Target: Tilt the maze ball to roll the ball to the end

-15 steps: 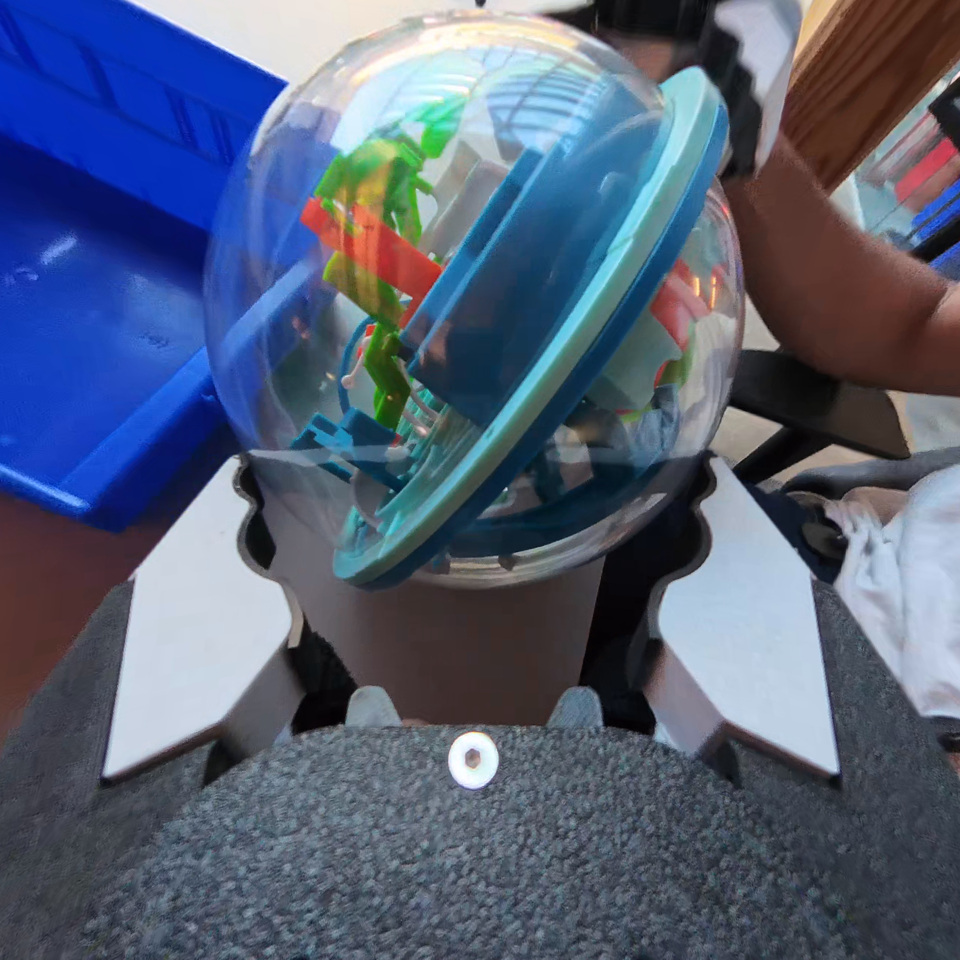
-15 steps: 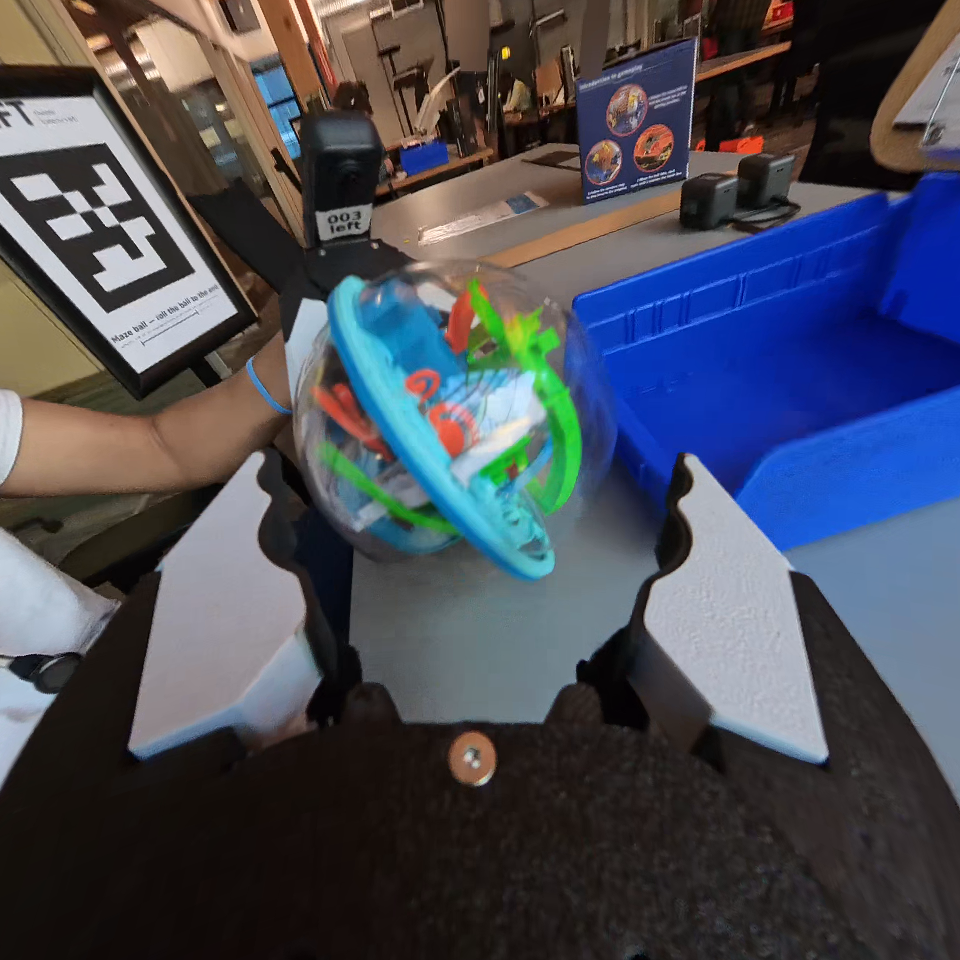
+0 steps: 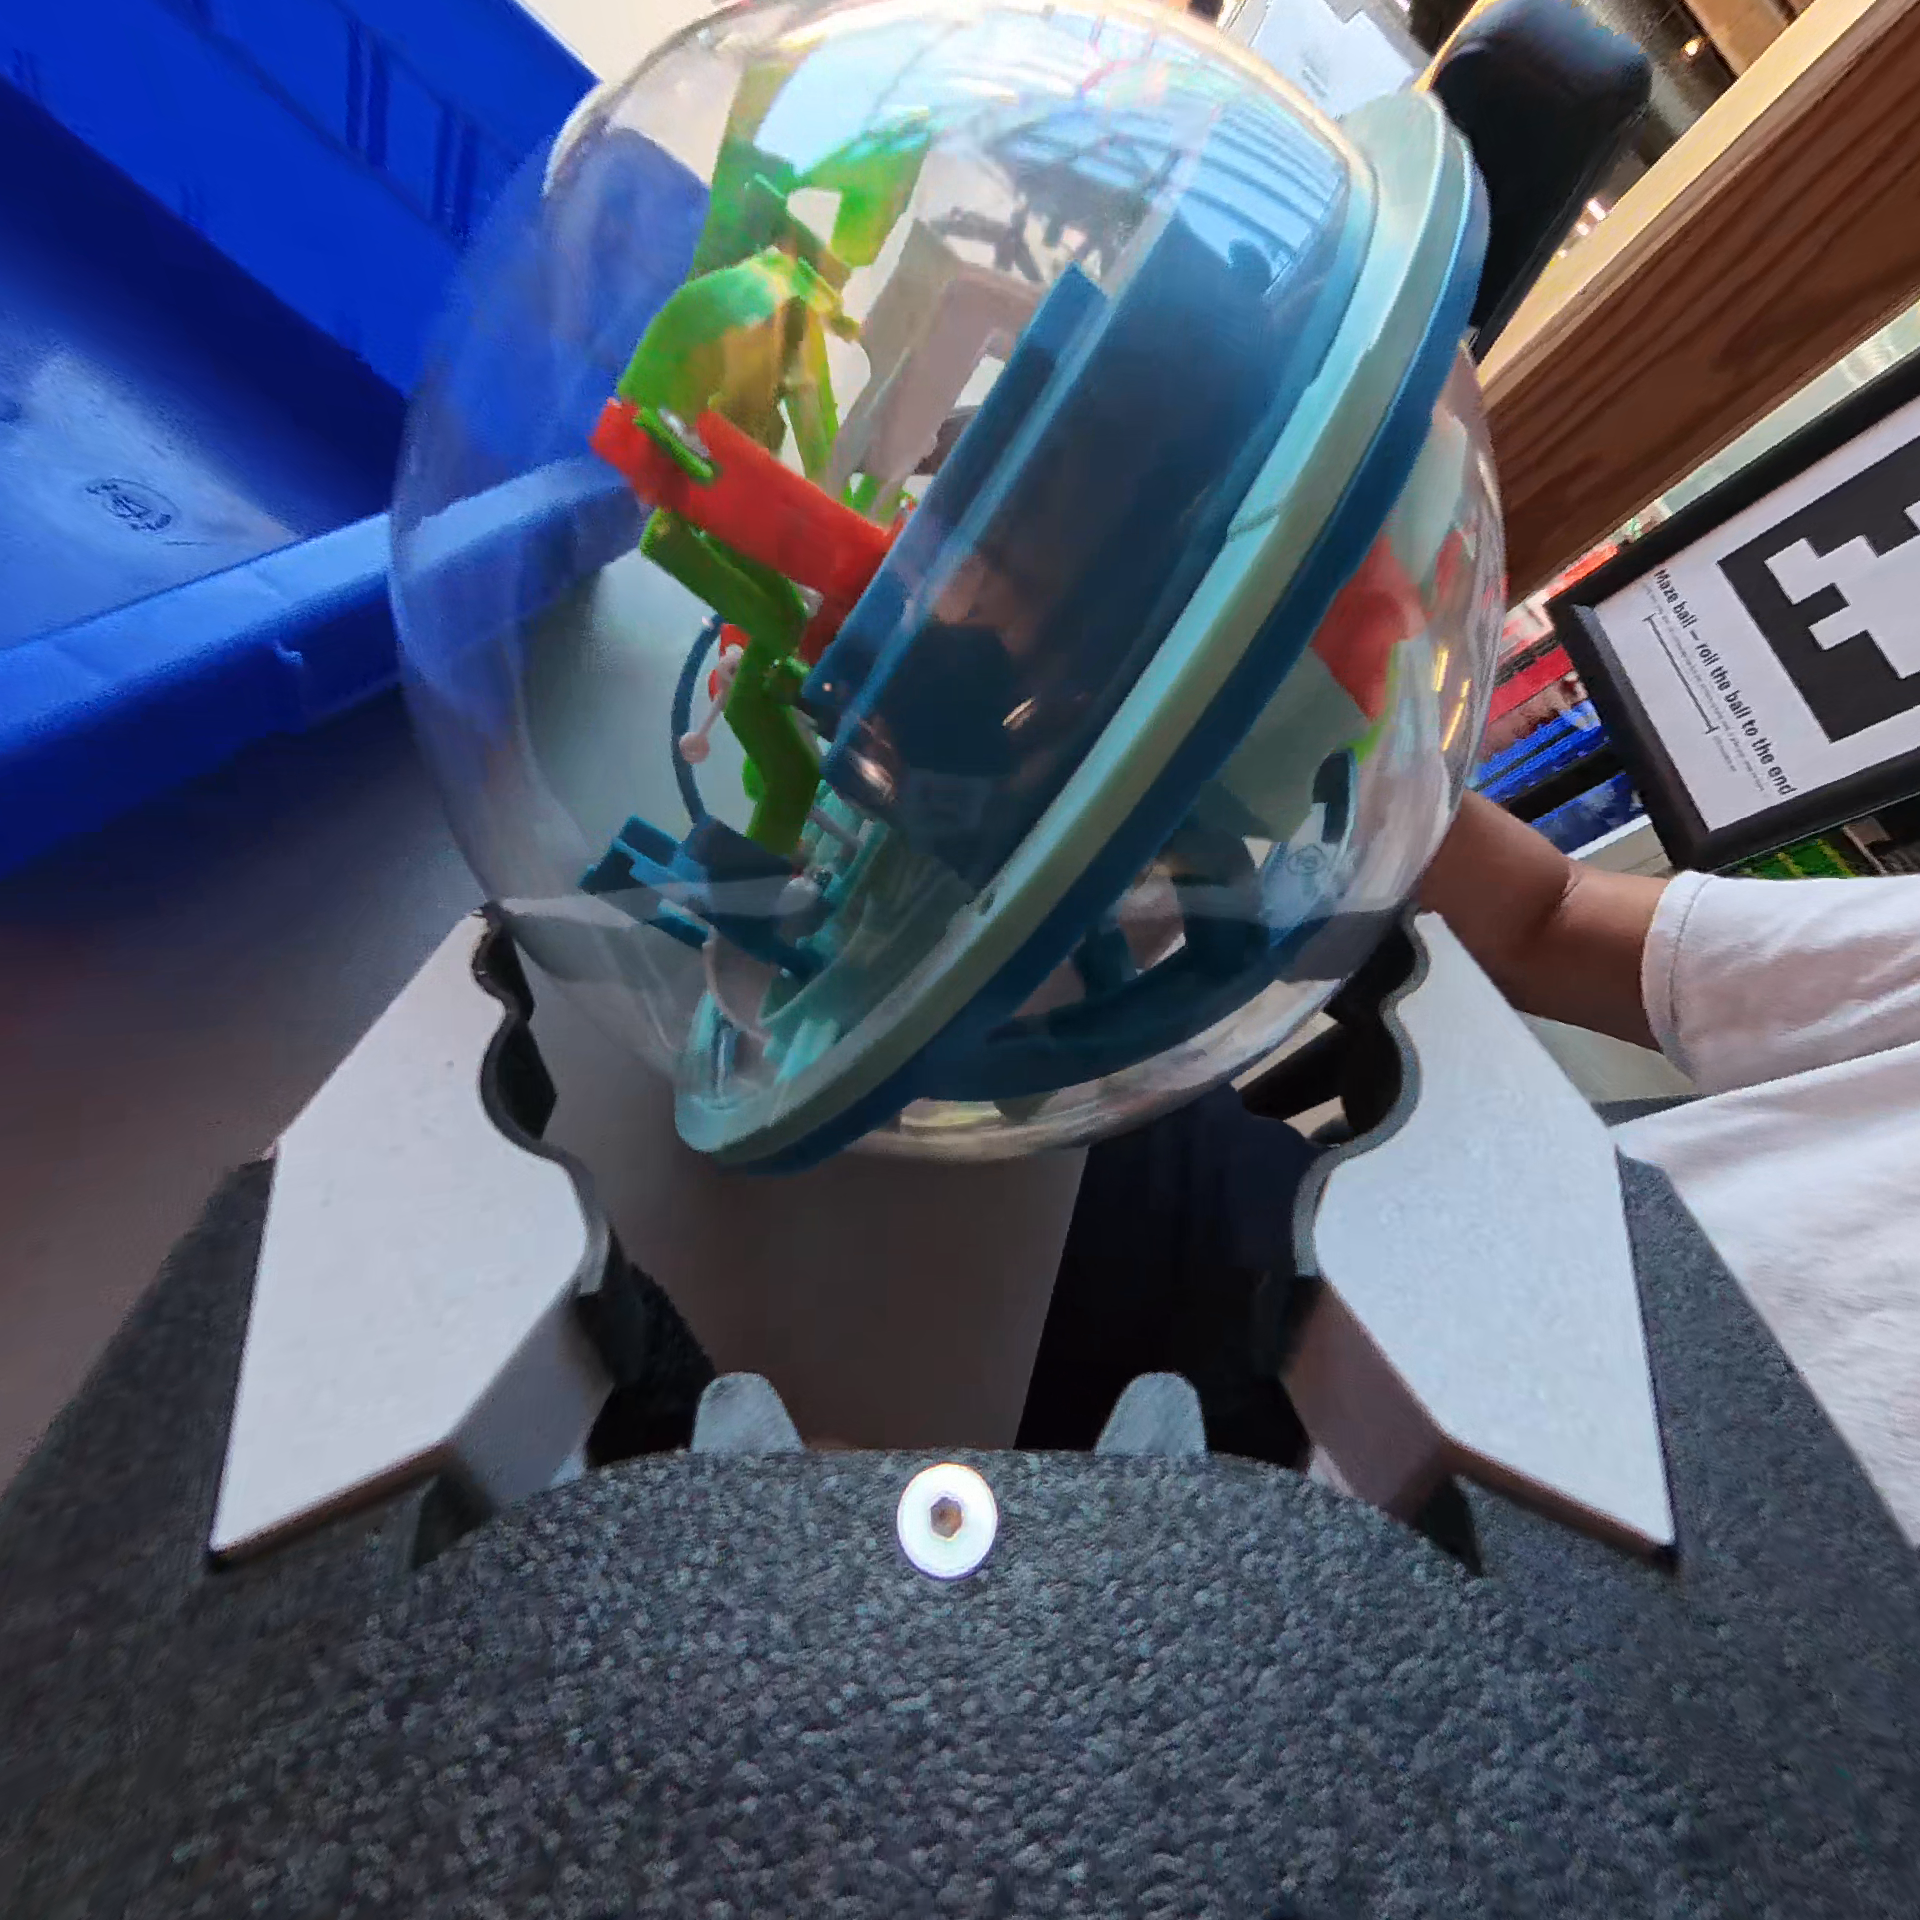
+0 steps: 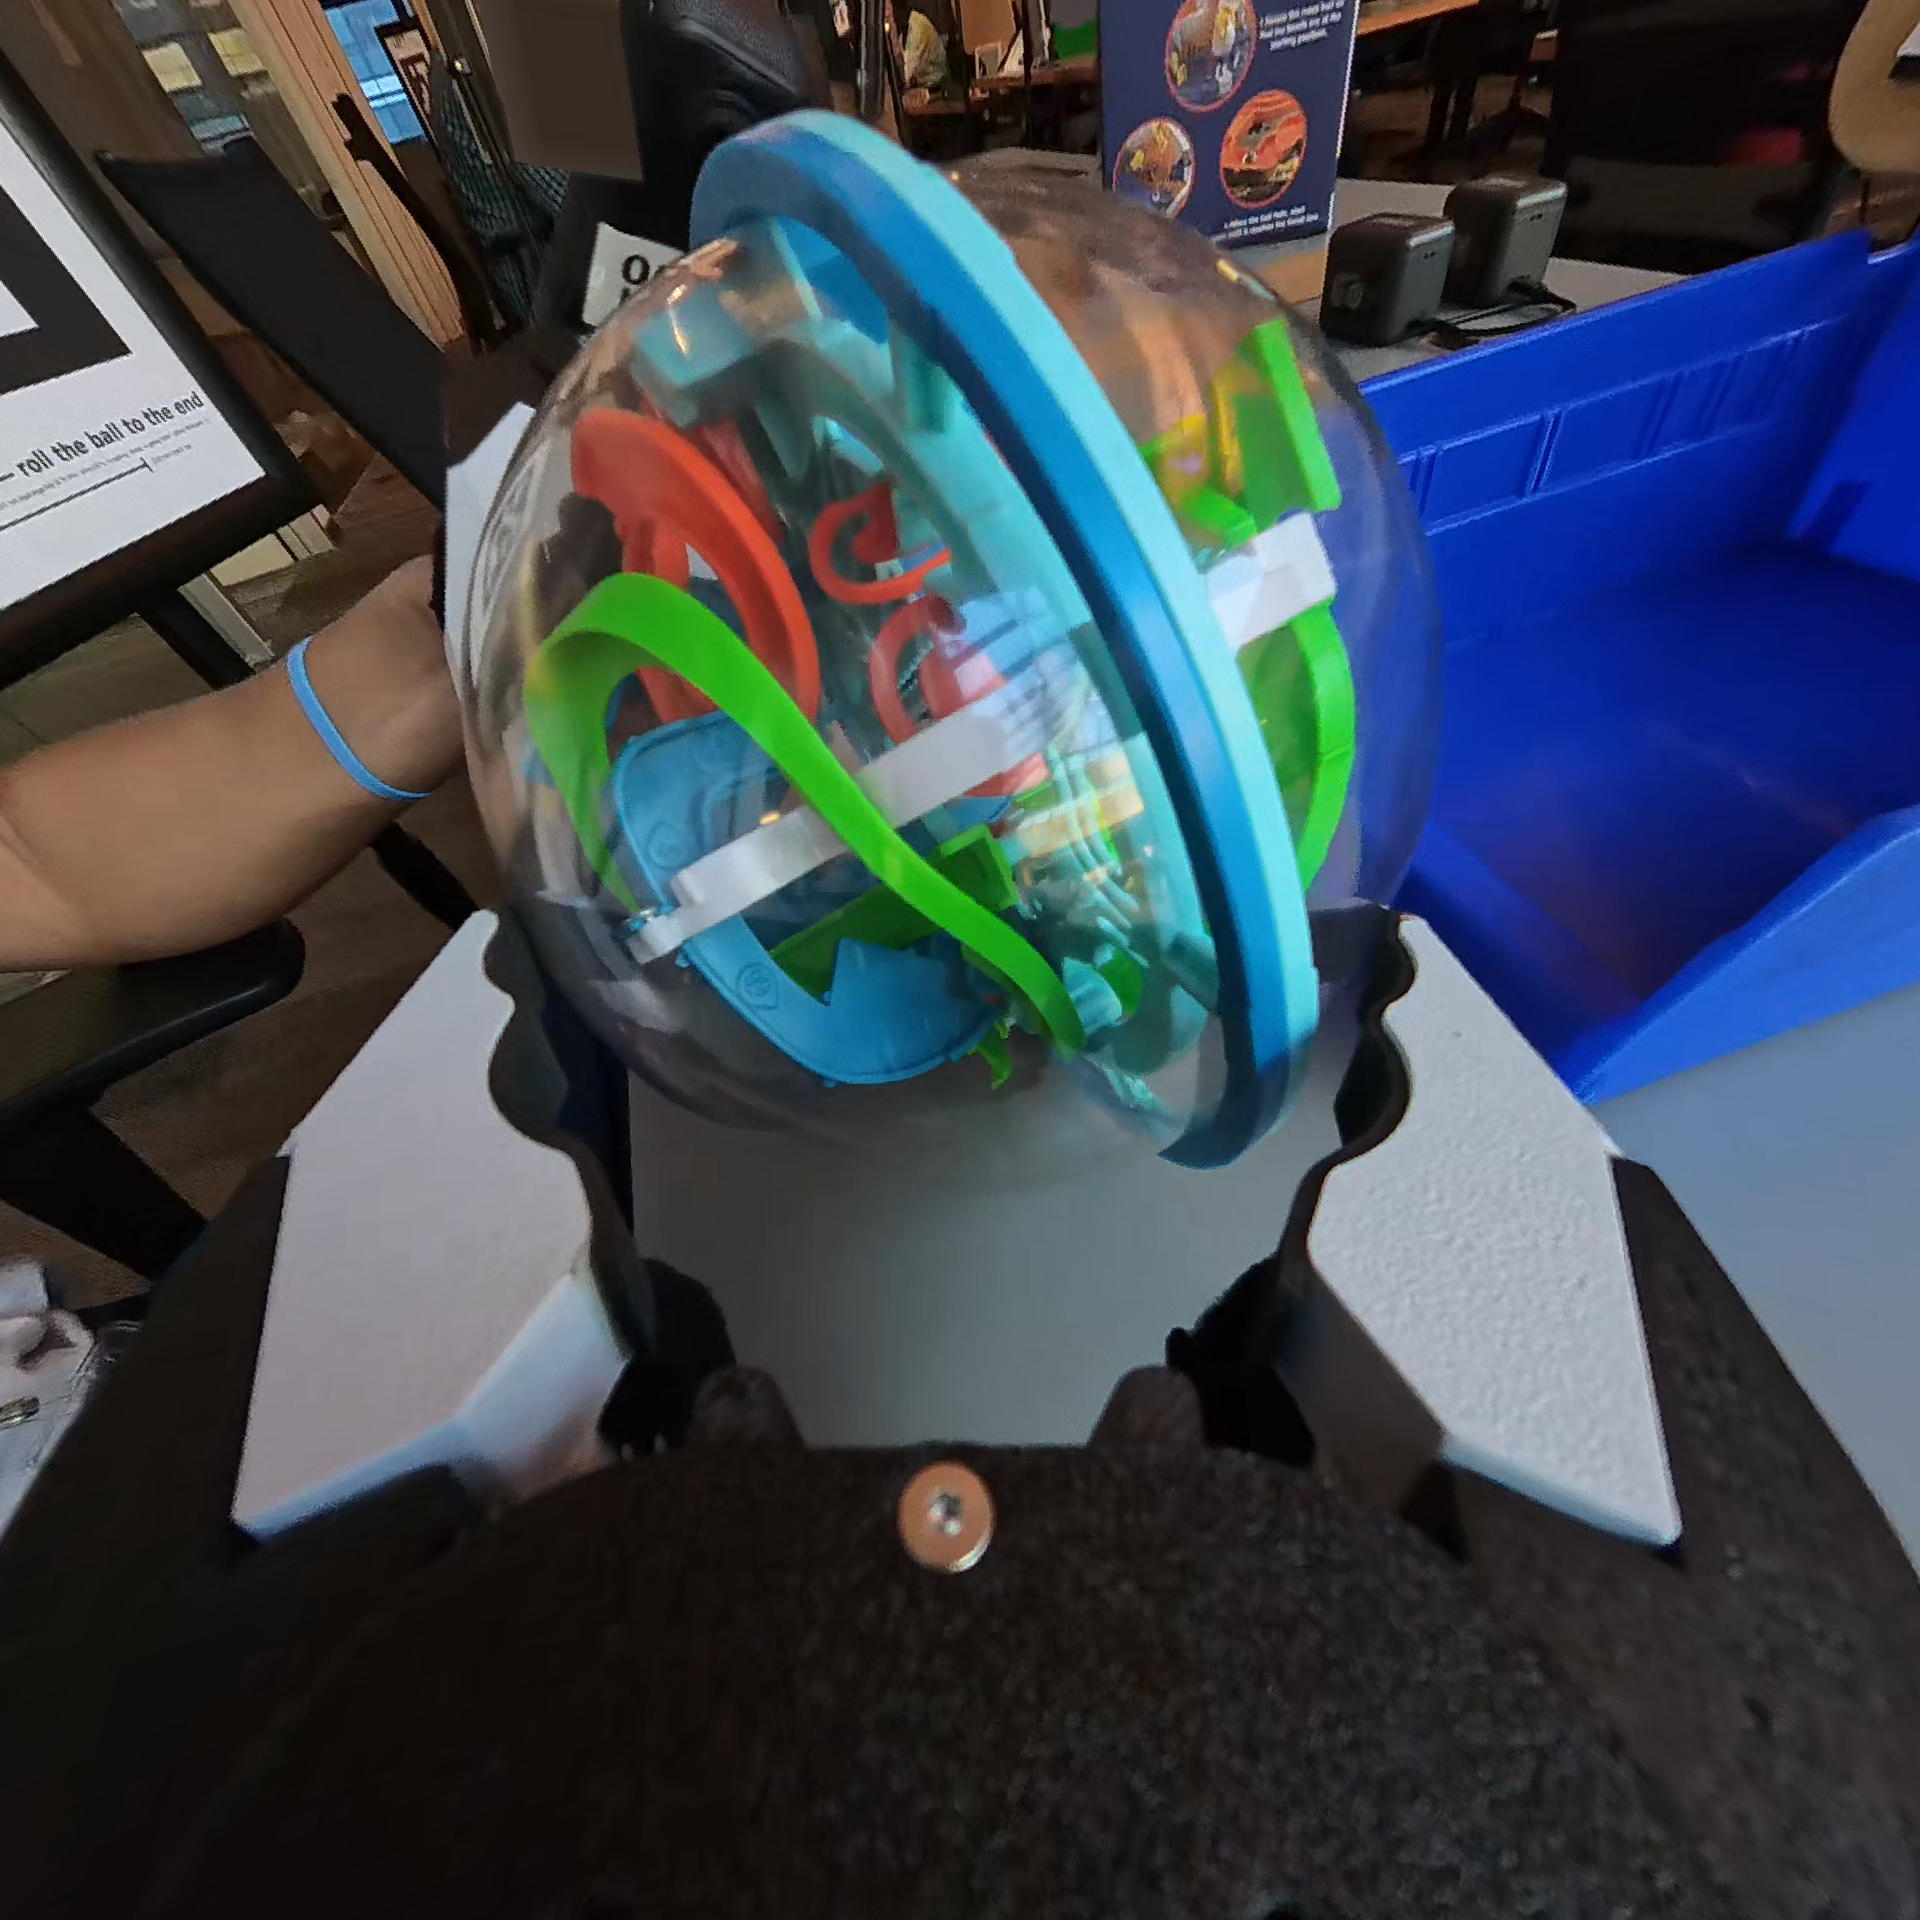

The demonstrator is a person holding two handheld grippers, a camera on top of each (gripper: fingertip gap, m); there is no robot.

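The maze ball (image 3: 945, 623), a clear sphere with a blue and pale-teal rim band running steeply aslant, sits lifted off the grey table (image 4: 935, 1299) and fills the middle of both wrist views. The left gripper (image 3: 945, 935) has its jaws spread wide around the lower part of the sphere, and the dark pads (image 3: 509, 997) meet the clear shell at each side, so it grasps the maze ball. The right gripper (image 4: 945, 956) clasps the same sphere from the opposite side in the same way, its pads (image 4: 1371, 997) against the shell. The exact contact lines are blurred and partly lost behind glare. The small ball inside cannot be picked out with any certainty among the green, red and blue tracks. A blue bin (image 4: 1662, 675) stands just beside, cut off by the frame edge. A person's forearm with a blue wristband (image 4: 343, 727) shows behind the sphere, the hand itself hidden. A framed sign (image 3: 1766, 665) is cropped at the edge.
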